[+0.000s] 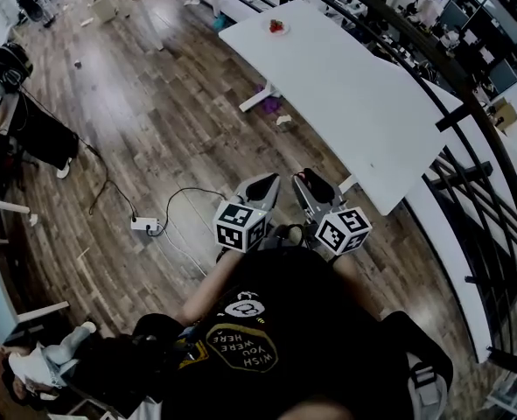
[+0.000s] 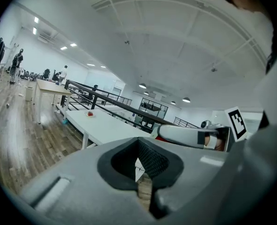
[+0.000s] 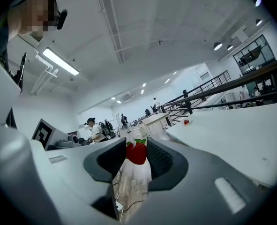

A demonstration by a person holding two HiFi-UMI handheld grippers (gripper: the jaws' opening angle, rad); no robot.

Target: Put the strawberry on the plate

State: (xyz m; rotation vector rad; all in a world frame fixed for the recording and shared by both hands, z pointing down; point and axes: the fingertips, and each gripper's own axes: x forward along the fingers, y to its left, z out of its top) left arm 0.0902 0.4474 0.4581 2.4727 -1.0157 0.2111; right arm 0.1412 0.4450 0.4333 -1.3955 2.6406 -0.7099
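Note:
A red strawberry (image 3: 136, 153) with green leaves sits pinched between the tips of my right gripper (image 3: 136, 148), which is shut on it. In the head view both grippers are held close to the person's chest, the right gripper (image 1: 307, 178) beside the left gripper (image 1: 266, 185), short of the near end of a long white table (image 1: 354, 94). A small plate (image 1: 277, 27) with something red on it stands at the table's far end; that plate (image 3: 186, 122) also shows far off in the right gripper view. The left gripper (image 2: 138, 168) is shut and holds nothing.
A power strip (image 1: 144, 225) with a cable lies on the wooden floor at left. A dark railing (image 1: 468, 103) runs along the table's right side. A purple object (image 1: 269, 105) lies under the table. Another table (image 2: 49, 89) and people stand far off.

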